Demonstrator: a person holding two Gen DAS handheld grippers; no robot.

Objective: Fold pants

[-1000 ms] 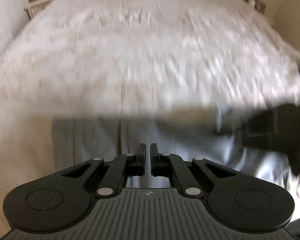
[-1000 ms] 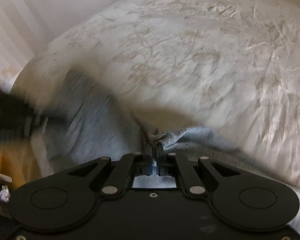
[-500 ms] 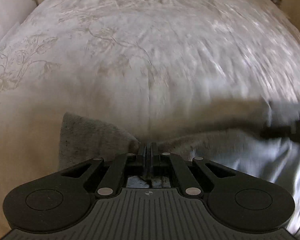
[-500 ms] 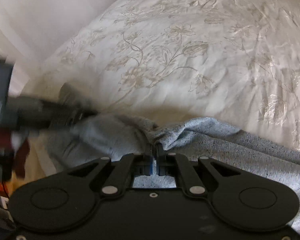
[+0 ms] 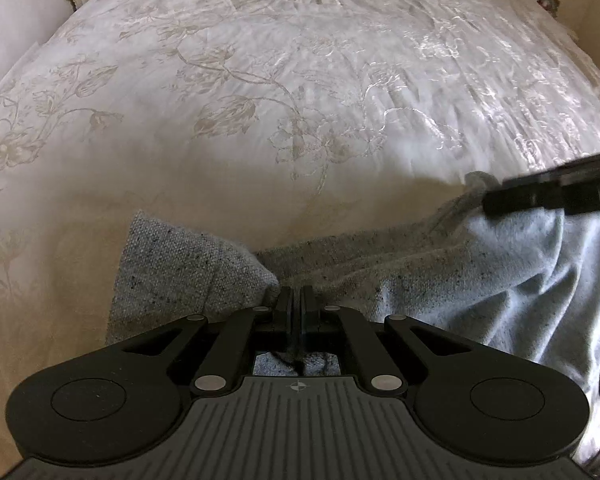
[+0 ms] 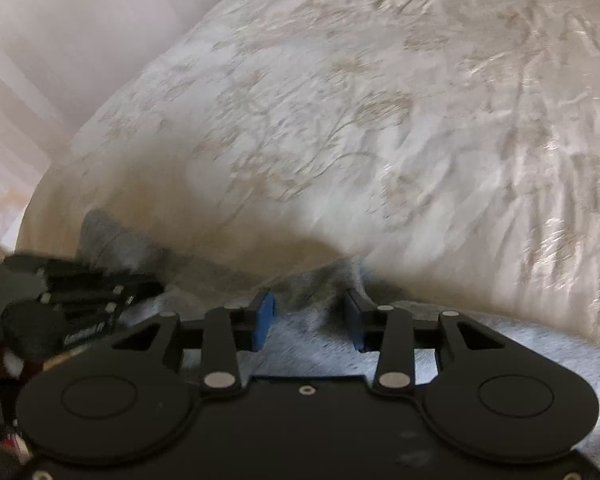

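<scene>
white lettering on left gripper (image 6: 138,292), too blurred to read

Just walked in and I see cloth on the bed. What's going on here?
A person is folding grey pants on a floral bedspread, one hand-held gripper in each hand. The left hand-held gripper is shut on a pinch of the fabric. The right hand-held gripper has just been opening; the cloth lies between its fingers, unpressed.

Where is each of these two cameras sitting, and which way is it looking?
Left wrist: rides the left gripper, looking down along shut jaws pinching the grey pants on the bedspread.
Right wrist: rides the right gripper; its jaws have just been opening, pants between them but not pressed.
Shared: pants, bedspread, and each view catches the other gripper at its edge.
</scene>
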